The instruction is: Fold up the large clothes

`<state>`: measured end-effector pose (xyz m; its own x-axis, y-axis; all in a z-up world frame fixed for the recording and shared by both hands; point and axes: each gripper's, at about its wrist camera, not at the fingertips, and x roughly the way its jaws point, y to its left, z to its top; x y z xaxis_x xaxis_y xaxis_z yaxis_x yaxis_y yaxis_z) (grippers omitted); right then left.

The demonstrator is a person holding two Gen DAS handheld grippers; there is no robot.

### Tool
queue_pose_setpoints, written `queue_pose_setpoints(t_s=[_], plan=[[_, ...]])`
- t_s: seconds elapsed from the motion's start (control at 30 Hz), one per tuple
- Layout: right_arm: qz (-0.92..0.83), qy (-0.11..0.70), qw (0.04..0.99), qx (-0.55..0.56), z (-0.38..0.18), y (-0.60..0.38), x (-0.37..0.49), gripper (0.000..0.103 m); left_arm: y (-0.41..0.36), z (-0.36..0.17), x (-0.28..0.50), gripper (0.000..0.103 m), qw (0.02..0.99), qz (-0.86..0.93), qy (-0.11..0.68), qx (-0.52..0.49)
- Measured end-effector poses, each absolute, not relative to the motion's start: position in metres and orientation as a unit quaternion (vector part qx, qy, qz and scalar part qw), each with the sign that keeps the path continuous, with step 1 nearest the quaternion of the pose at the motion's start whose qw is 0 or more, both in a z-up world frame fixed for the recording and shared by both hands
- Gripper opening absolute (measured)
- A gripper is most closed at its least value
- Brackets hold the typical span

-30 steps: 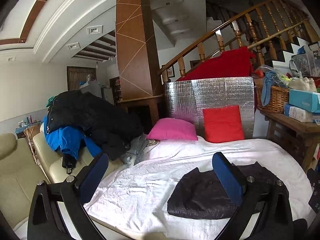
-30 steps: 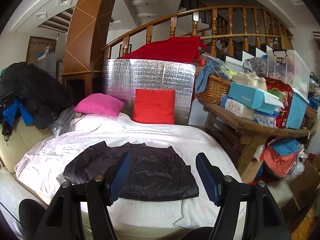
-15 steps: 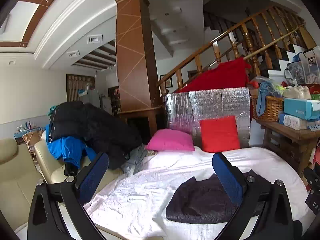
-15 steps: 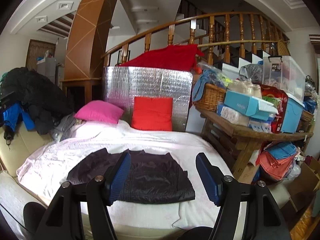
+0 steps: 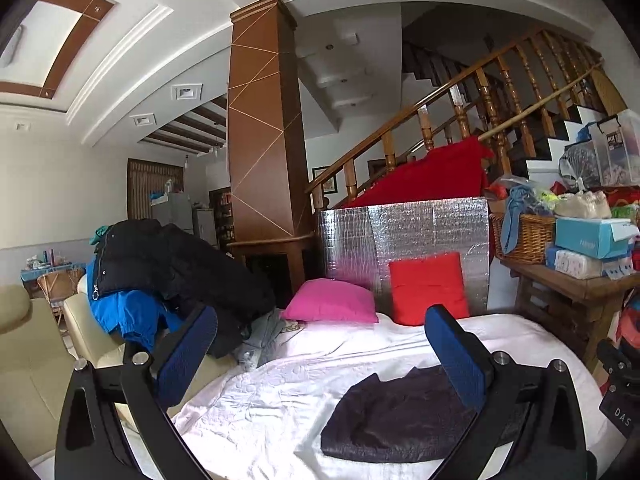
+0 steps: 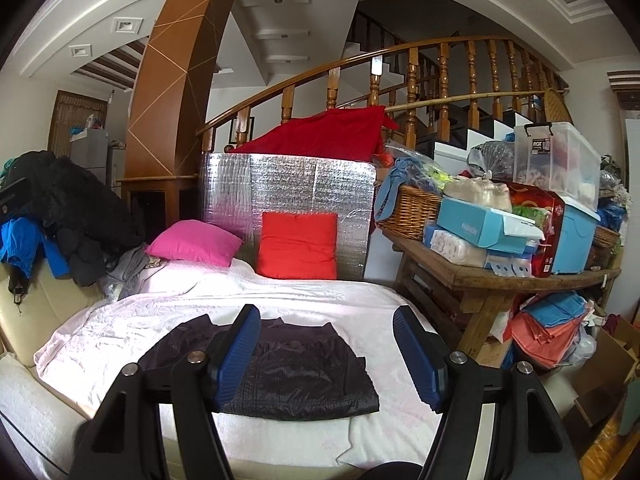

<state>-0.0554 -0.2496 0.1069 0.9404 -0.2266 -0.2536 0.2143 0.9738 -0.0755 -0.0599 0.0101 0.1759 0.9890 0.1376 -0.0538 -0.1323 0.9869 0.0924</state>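
The blue fingers of the left gripper are spread wide with nothing between them, raised above the near edge of the bed. The right gripper is spread wide too and holds nothing.

The dark jacket lies folded flat on the near half of the bed, clear of both pairs of fingers. In the right wrist view it sits under and between the fingers, its left part hidden behind the left finger. In the left wrist view the same jacket lies low and to the right, partly behind the right finger.

The bed is covered by a white sheet, creased and faintly embossed. At its far end a pink pillow lies flat beside a red cushion, which leans upright against a silver foil panel with a quilted, shiny face. A red blanket is draped behind the panel, below a curved wooden stair railing with turned posts. A tall brown column crossed by thin pale lines rises to the ceiling.

To the left, a heap of black and blue coats rests on a cream sofa. To the right stands a rough wooden table crowded with a wicker basket, blue boxes and a clear plastic bin. The jacket's fabric looks thin, slightly glossy and stitched in fine lines.
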Motion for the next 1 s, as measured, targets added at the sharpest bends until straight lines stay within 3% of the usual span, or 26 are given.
queue_pose_setpoints(t_s=[1.0], plan=[[-0.067, 0.222, 0.97, -0.076, 0.064, -0.2, 0.073, 0.073, 0.037, 0.123, 0.055, 0.103, 0.989, 0.069, 0.132, 0.02]])
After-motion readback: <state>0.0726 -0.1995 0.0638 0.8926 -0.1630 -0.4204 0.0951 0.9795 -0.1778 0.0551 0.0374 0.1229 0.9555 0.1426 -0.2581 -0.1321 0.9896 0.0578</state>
